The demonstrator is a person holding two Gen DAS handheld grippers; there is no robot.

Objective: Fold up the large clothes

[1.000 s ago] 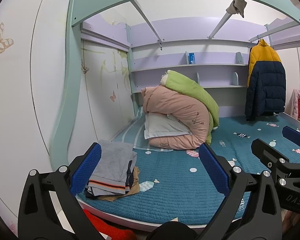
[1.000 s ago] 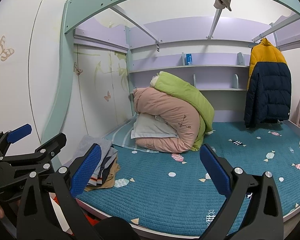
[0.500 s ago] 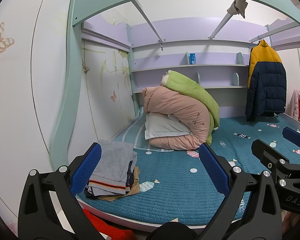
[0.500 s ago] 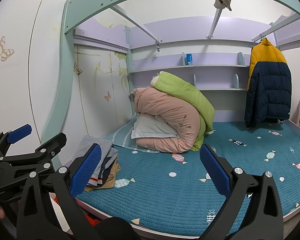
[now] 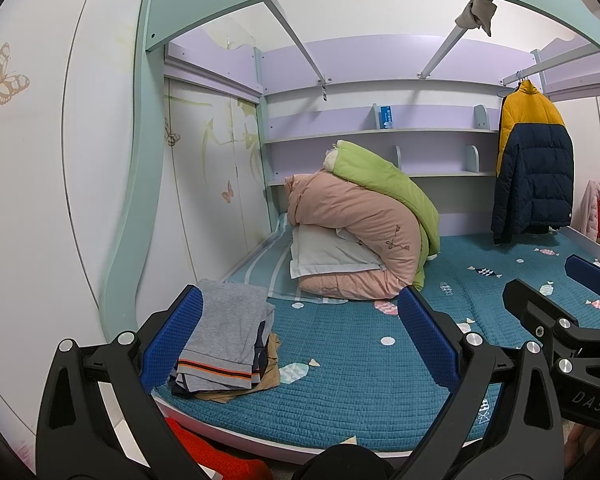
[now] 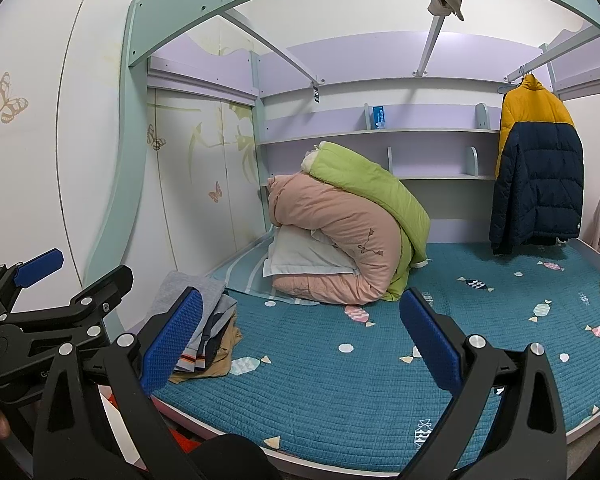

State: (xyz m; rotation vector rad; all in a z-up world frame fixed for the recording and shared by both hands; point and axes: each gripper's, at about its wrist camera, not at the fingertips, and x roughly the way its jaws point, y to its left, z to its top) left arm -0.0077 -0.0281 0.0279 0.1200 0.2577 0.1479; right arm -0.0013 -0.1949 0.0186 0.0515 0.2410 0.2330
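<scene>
A stack of folded clothes (image 5: 229,336), grey on top with an orange stripe, lies at the near left corner of the teal bed (image 5: 360,380); it also shows in the right wrist view (image 6: 203,320). My left gripper (image 5: 300,340) is open and empty, held in front of the bed's near edge. My right gripper (image 6: 300,344) is open and empty beside it. Each gripper shows at the side of the other's view. A red garment (image 5: 215,456) lies low below the bed edge, partly hidden.
A pile of pink and green quilts with a white pillow (image 5: 360,236) sits at the back of the bed. A yellow and navy jacket (image 5: 534,168) hangs at the right. Shelves (image 5: 380,132) line the back wall. A wardrobe stands left.
</scene>
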